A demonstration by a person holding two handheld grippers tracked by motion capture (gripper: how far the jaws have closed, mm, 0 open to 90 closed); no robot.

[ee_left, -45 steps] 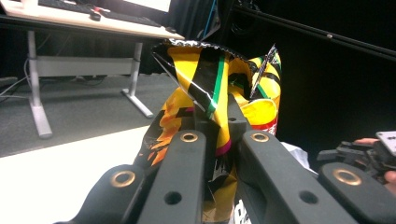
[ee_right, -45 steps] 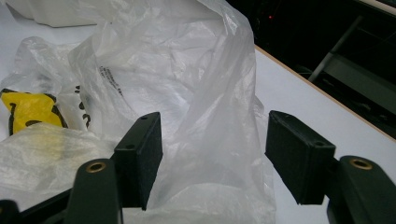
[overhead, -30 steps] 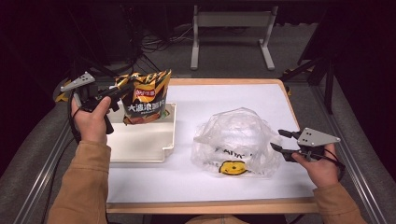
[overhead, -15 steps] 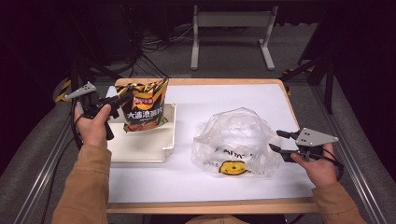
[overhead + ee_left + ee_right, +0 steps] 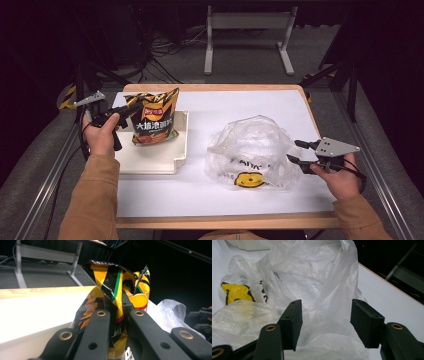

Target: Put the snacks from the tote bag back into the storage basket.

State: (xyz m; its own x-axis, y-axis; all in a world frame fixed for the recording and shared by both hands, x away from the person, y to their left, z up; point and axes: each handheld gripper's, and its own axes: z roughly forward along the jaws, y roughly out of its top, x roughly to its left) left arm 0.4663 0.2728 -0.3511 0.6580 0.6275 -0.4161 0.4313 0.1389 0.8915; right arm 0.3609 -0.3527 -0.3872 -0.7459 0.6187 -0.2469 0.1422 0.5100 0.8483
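Holding the crinkly yellow-and-black foil chip bag (image 5: 154, 117) by its upper left edge, the left tool (image 5: 131, 108) has its jaws pressed together on the foil; the left gripper view shows the bag (image 5: 117, 290) pinched tight between them. Bag stands upright, bottom in or just over the shallow white plastic tray (image 5: 150, 161) at the left of the white surface (image 5: 225, 200) — can't tell whether it rests there.

Centre-right: crumpled clear plastic shopping bag with a yellow smiley print (image 5: 252, 150), lying on the surface, well apart from the tray. Right tool (image 5: 299, 152) sits at the bag's right edge, jaws spread, film (image 5: 322, 295) bulging between them, pads not pressing on it.

Progress, my read: chip bag is gripped, nothing is inside the plastic bag yet. Left to do: right tool grabs and opens the plastic bag, chip bag goes across and in.

Count: one chip bag, one tray, one plastic bag, two tools.
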